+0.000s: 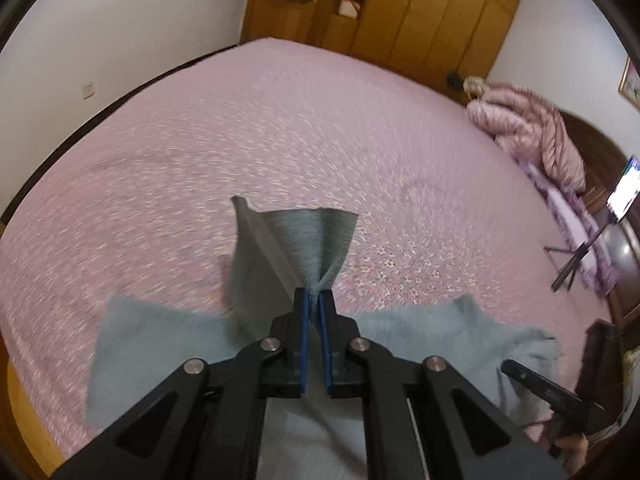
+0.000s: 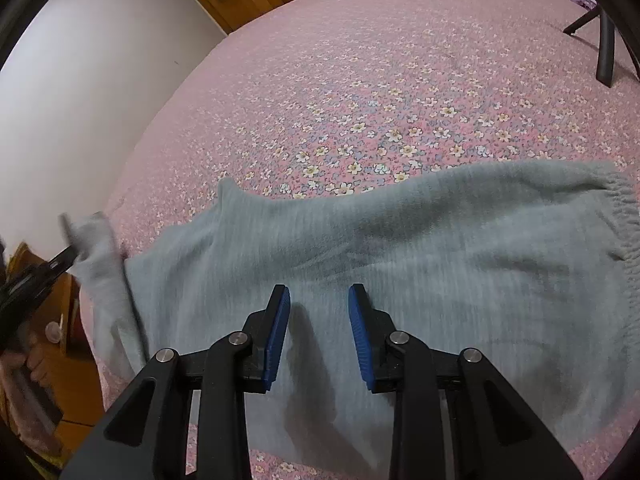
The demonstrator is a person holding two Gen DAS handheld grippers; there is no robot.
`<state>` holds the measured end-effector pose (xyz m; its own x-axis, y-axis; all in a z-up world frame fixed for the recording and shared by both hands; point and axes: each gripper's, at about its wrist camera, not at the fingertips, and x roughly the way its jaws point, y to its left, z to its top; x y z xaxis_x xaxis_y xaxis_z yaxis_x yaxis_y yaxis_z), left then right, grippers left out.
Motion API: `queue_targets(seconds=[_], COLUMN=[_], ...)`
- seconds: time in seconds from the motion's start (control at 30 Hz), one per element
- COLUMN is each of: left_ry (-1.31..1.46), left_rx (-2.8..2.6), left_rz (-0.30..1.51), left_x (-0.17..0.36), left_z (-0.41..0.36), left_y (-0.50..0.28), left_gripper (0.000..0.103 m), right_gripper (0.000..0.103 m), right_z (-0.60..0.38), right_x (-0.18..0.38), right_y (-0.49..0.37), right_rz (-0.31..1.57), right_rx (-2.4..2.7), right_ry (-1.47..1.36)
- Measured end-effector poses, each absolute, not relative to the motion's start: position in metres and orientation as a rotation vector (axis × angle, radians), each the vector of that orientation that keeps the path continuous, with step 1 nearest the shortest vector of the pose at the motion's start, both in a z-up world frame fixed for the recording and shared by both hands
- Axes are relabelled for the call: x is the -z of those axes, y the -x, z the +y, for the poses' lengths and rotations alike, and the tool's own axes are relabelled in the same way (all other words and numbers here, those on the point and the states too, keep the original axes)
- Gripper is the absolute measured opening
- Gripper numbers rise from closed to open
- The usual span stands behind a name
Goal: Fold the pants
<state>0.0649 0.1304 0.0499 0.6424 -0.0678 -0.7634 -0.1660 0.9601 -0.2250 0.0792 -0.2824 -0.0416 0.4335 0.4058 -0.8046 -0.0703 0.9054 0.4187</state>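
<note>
Light grey-blue pants [image 2: 440, 260] lie spread across the pink flowered bed [image 2: 360, 80], with the elastic waistband [image 2: 624, 208] at the right. My left gripper [image 1: 315, 294] is shut on a leg end of the pants [image 1: 296, 240], which it holds raised off the bed so the cloth fans out past the blue pads. In the right wrist view the left gripper [image 2: 56, 264] shows at the far left with that lifted cloth. My right gripper [image 2: 319, 292] is open over the middle of the pants, with nothing pinched between its pads.
A wooden wardrobe [image 1: 400, 12] stands beyond the far edge of the bed. A bunched pink quilt [image 1: 528, 128] lies at the right side, and a tripod [image 1: 580, 256] with a lit phone stands near it. Wooden furniture [image 2: 80, 400] borders the bed's left edge.
</note>
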Motion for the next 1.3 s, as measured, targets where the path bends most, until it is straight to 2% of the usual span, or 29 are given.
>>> queue_targets(seconds=[0.2,0.53,0.73,0.83,0.9,1.0,1.3], left_ry=[0.335,0.496,0.550,0.556,0.549,0.541,0.665], left_rx=[-0.133,-0.322,-0.304,-0.269,-0.264,-0.299,-0.268], left_rz=[0.846,0.976,0.953,0.937,0.939,0.969,0.922], left_x=[-0.054,0.026,0.028,0.023,0.023,0.029,0.046], left_z=[0.180,0.262,0.274,0.272,0.269,0.266,0.280], left_y=[-0.001,0.050,0.065,0.065,0.064,0.059,0.061], left_gripper=[0.005,0.004,0.005,0.012,0.024,0.033,0.034], right_gripper=[0.032,0.032,0.032,0.032,0.032,0.032,0.032], right_z=[-0.270,-0.231,-0.227,-0.226,-0.229,-0.229,-0.226], right_x=[0.035,0.034,0.039,0.042,0.042,0.043,0.044], right_y=[-0.074,-0.070,-0.069,-0.065,-0.059,-0.055,-0.052], right_rz=[1.095,1.119,1.119,1.110,1.104,1.100,1.091], right_rx=[-0.308,-0.349,-0.340,-0.338,-0.338,-0.337,-0.336], right_ry=[-0.303,-0.195,-0.181,-0.170,-0.163,-0.159,-0.148])
